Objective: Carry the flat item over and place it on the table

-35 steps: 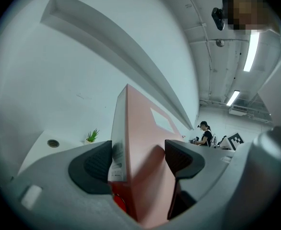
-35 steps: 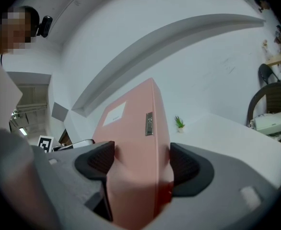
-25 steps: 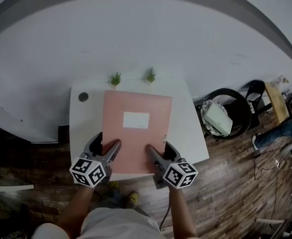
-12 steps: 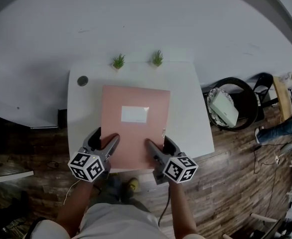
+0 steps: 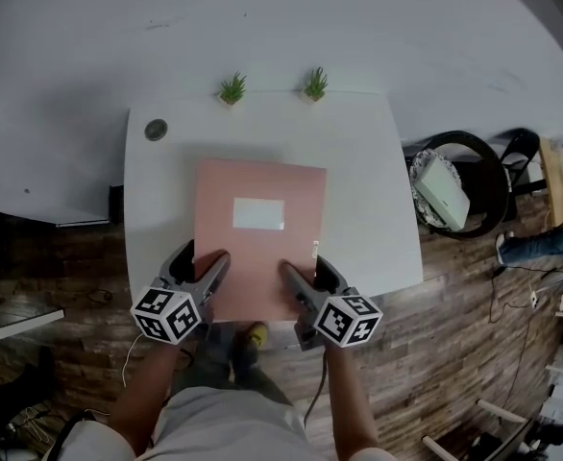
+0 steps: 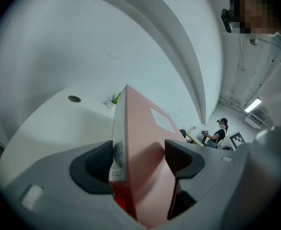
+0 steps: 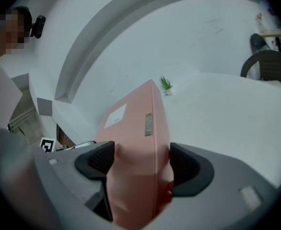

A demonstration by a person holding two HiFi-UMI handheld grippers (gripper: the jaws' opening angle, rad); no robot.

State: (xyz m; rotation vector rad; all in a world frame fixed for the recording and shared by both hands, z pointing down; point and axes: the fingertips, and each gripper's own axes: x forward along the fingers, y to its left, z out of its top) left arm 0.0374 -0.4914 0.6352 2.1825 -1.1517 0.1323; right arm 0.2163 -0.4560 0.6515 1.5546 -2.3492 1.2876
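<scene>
The pink folder point(image 5: 259, 238) lies flat over the middle of the white desk point(image 5: 358, 181), its long sides running from the desk's near edge toward its far edge. Its near end reaches just past the desk's near edge. The head view does not show whether its underside touches the desk or hangs just above it.

The left claw point(image 5: 202, 267) is closed on the folder's near-left corner and the right claw point(image 5: 308, 275) on its near-right corner. In each gripper view the two dark pads press against the folder's top and bottom faces with no gap showing. The claws and their marker cubes cover most of the folder's near edge in the head view.

A white label point(image 5: 258, 214) sits on the folder's top face, its print too small to read. A small strip point(image 7: 148, 124) on the folder's right edge is blurred. Under the folder, low in the left gripper view, a red patch point(image 6: 119, 200) shows between the pads; what it is cannot be told.

Two small plants point(image 5: 232, 88) stand at the desk's far edge, and a dark round disc point(image 5: 156, 130) lies in its far-left corner. A black chair point(image 5: 459, 195) stands on the wooden floor point(image 5: 474, 353) right of the desk, partly cut off by the desk's corner.
</scene>
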